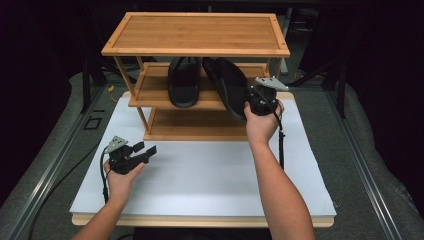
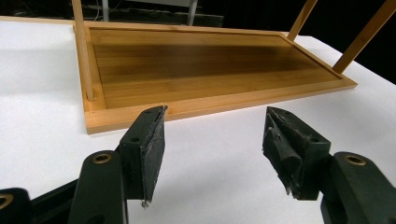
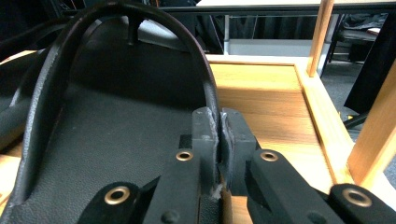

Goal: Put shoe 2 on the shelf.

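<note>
Right gripper (image 1: 254, 102), fingers closed on the thin strap of the right-hand sandal (image 1: 231, 87), tilted on the middle shelf (image 1: 150, 92) beside its mate; light, flexible rubber, likely best held by that strap; left gripper (image 1: 144, 151) open over the table (image 1: 210, 172).

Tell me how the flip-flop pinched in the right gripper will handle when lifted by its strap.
The flip-flop probably sags: the right gripper pinches only its thin strap. Likely light, being a slim sole. The textured surface suggests little slipping.
</note>
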A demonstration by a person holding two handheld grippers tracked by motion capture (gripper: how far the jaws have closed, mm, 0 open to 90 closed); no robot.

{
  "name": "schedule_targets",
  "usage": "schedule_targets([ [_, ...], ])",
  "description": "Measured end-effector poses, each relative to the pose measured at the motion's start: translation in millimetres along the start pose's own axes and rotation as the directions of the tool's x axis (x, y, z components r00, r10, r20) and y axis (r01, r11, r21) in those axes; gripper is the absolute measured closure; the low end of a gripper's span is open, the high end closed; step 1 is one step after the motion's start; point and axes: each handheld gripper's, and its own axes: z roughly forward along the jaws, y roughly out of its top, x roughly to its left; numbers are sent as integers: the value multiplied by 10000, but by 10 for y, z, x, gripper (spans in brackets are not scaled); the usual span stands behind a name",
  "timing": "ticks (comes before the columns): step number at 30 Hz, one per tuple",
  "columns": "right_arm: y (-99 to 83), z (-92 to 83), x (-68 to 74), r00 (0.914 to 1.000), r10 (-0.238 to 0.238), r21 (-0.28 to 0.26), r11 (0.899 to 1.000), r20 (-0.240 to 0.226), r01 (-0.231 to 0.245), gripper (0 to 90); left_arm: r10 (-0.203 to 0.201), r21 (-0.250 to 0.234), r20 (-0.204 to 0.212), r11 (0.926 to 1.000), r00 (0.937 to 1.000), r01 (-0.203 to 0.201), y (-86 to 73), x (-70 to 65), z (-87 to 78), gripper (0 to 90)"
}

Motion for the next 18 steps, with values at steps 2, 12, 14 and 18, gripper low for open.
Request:
schedule_targets([
  [2, 6, 10, 24, 10000, -18, 7, 10000, 29, 18, 849, 0, 11, -7, 10000, 10000, 0, 0, -2, 1, 390],
  [12, 18, 45, 95, 9989, -252, 6, 9997, 394, 252, 846, 1, 4, -17, 10000, 10000, -1, -3, -8, 9, 390],
  [14, 20, 54, 113, 9985, -266, -11, 9996, 480, 267, 843, 21, 25, -26, 10000, 10000, -21, -3, -8, 10, 390],
  [18, 25, 74, 166, 9988, -174, -55, 9998, 468, 176, 813, 74, -1, -23, 10000, 10000, -74, -2, -3, 8, 390],
])
